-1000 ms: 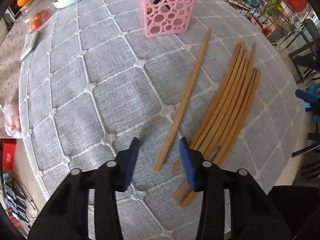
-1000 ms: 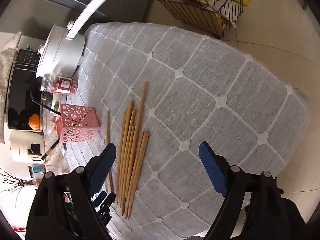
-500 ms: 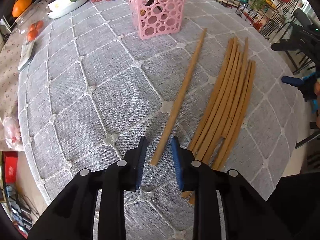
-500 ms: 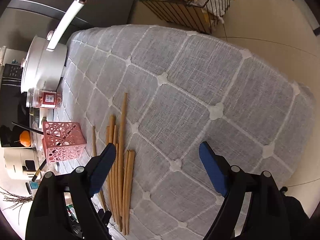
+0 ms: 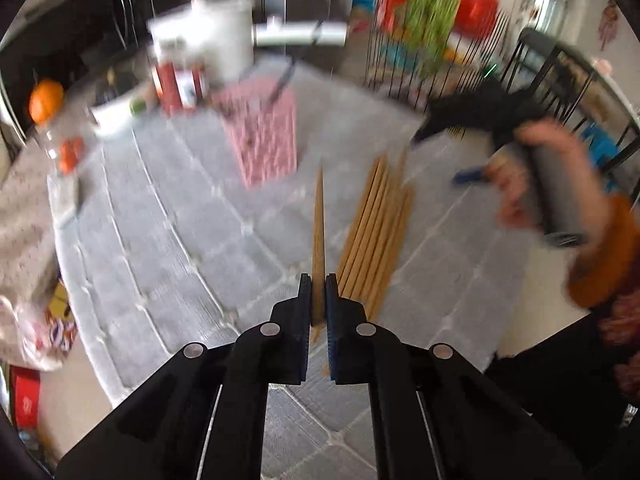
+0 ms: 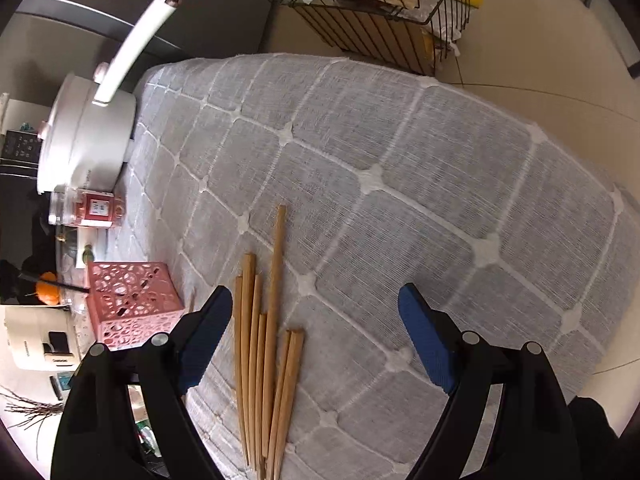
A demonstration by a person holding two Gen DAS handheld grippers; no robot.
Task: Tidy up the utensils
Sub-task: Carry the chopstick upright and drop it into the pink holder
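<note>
Motion blur smears everything beyond the left gripper (image 5: pixel 319 300), tilted downward and pinching a single chopstick (image 5: pixel 319 224) pointing ahead, its lower end hidden between the pads, while the right gripper (image 6: pixel 316 340) hangs spread beside the loose chopsticks (image 6: pixel 264 352).

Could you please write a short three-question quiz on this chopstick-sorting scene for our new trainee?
1. True or false: the left gripper is shut on a single chopstick.
2. Are the jaws of the right gripper A) clamped on the pink basket, B) open and empty, or C) holding a jar?
3. What lies on the grey tablecloth beside the basket?

Key: 1 true; 2 B; 3 a bundle of wooden chopsticks.
</note>
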